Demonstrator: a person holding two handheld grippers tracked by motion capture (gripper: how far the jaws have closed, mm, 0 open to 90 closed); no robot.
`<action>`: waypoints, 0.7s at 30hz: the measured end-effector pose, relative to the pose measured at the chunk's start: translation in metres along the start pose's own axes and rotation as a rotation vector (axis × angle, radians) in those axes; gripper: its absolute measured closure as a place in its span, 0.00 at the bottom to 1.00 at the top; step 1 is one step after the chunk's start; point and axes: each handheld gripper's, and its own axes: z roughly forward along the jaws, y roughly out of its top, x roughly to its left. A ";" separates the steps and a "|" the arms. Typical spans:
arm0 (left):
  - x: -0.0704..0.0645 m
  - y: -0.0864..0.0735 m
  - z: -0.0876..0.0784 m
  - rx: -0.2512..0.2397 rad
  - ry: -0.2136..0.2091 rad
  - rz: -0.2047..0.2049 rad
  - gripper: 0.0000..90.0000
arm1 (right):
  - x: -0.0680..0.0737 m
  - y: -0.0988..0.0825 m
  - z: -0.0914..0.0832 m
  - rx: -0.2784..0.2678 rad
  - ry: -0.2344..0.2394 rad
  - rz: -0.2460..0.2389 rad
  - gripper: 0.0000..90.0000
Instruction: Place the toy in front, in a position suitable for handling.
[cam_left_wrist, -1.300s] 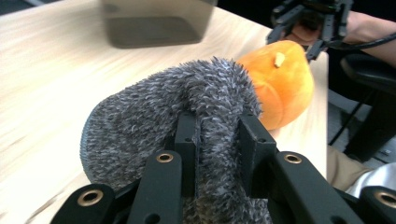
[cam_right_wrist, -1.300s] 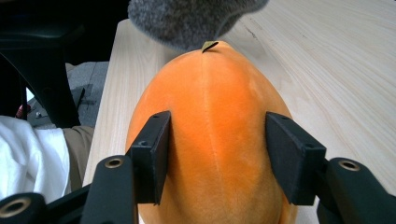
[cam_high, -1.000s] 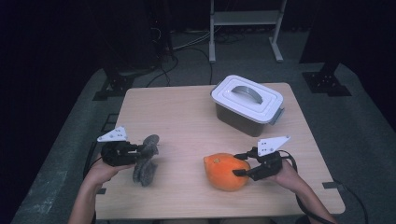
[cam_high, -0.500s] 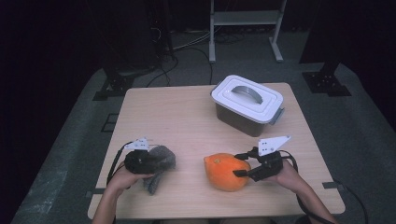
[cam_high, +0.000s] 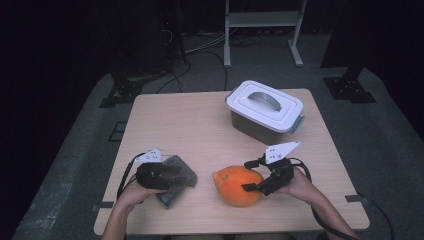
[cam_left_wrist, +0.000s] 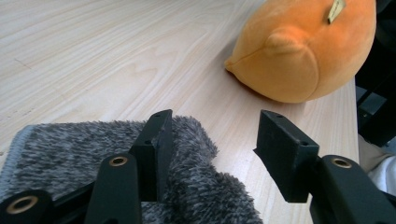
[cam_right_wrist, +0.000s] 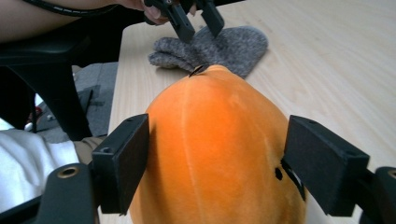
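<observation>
We have both things down on the surface (cam_high: 200, 120) now: the grey fuzzy cloth (cam_high: 176, 176) lies at about seven o'clock near the front edge, and the orange plush fruit (cam_high: 239, 185) rests just beside it toward five o'clock, with the lidded white bin (cam_high: 265, 111) well apart at about one o'clock. Our left gripper (cam_left_wrist: 212, 140) has just been opening; its jaws stand partly apart, one pad resting on the cloth's pile and the other over bare wood, so nothing is pinched. Our right gripper (cam_right_wrist: 215, 163) has also just been opening, and its jaws straddle the fruit's broad end with a sliver of daylight on each side, gripping nothing. The step we judge to be in hand is letting go cleanly. To do it well, we should open the left jaws a little wider before drawing back so the pile doesn't snag and drag, then back the right gripper straight off along its own line, away from the fruit, so the pads don't nudge it and roll it toward the cloth.
</observation>
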 end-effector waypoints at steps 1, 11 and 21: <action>0.000 0.000 0.000 0.000 0.001 0.000 0.49 | 0.000 0.001 0.003 0.004 0.007 0.000 0.24; -0.003 0.003 -0.001 -0.027 -0.014 0.011 0.47 | -0.005 0.004 0.002 0.011 0.035 -0.054 0.65; -0.005 0.002 -0.002 -0.039 -0.032 0.008 0.45 | -0.028 0.013 0.001 -0.008 -0.005 -0.116 0.62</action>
